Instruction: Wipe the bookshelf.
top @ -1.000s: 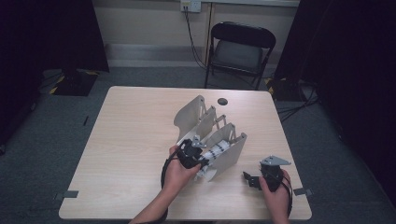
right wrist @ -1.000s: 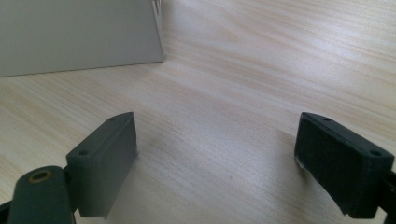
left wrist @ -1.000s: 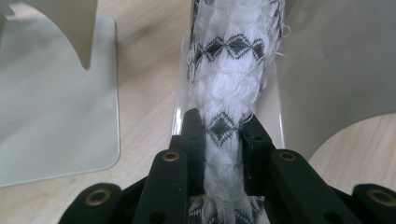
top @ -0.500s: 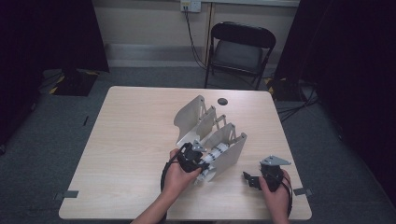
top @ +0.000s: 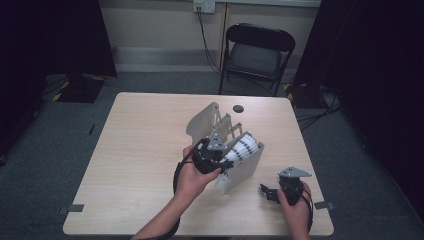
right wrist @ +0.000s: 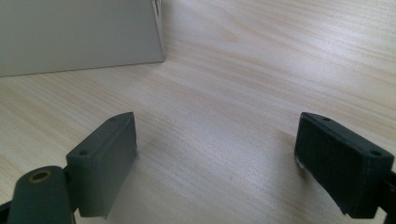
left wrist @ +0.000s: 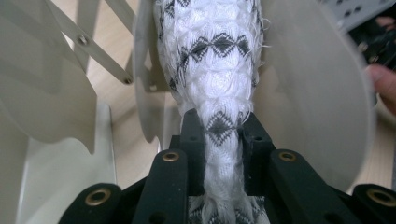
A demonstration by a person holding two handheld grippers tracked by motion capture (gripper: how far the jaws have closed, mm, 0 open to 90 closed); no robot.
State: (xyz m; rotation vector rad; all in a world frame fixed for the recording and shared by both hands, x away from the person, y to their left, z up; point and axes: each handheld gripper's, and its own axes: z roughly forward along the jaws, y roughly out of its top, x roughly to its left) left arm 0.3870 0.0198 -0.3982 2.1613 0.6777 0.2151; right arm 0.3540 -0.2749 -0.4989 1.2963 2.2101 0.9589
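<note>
While the left hand-held gripper (left wrist: 223, 128) pinches the patterned cloth (left wrist: 212, 60), lift straight between the rack dividers (left wrist: 313, 84); right hand-held gripper (right wrist: 217, 158) idles spread.

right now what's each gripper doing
left gripper: shut on the cloth in the rack
right gripper: open, holding nothing, over the table

No lettering, label, brand or number can be read on anything here
</note>
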